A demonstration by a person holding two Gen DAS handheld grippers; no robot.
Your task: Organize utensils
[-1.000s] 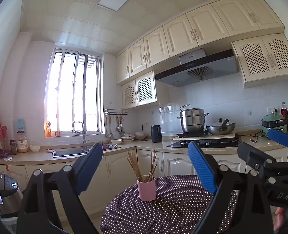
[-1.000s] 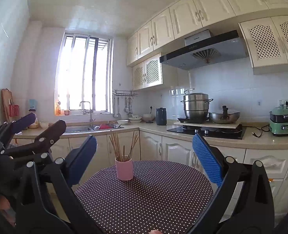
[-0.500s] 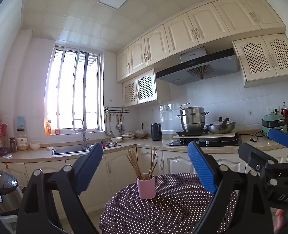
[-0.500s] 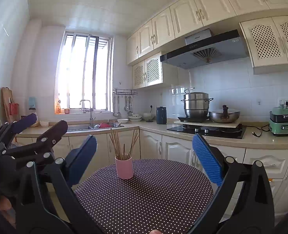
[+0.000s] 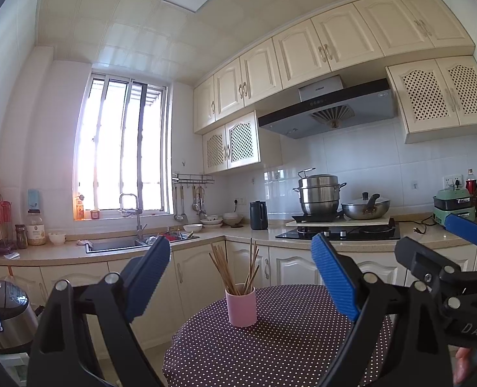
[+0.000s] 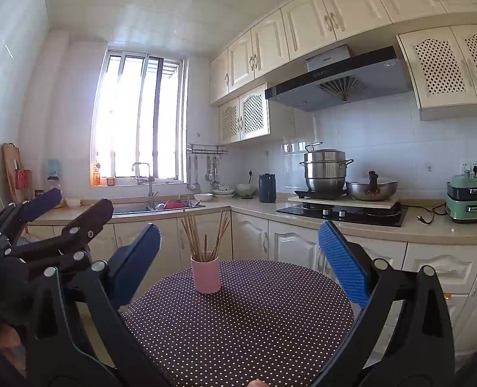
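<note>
A pink cup (image 5: 241, 306) (image 6: 206, 274) holding several wooden chopsticks (image 5: 225, 267) (image 6: 194, 235) stands upright at the far edge of a round table with a dark polka-dot cloth (image 5: 286, 348) (image 6: 254, 316). My left gripper (image 5: 241, 242) is held level in front of the cup, open, with nothing between its blue pads. My right gripper (image 6: 239, 227) is also open and empty, short of the cup. Each gripper shows in the other's view: the right one (image 5: 438, 238) at the right edge, the left one (image 6: 74, 201) at the left edge.
Behind the table runs an L-shaped counter with a sink (image 5: 115, 245), a dark kettle (image 5: 258, 215), a hob with a steel steamer pot (image 5: 319, 193) and a wok (image 5: 365, 208), and a green appliance (image 6: 467, 201). A rice cooker (image 5: 9, 312) sits low on the left.
</note>
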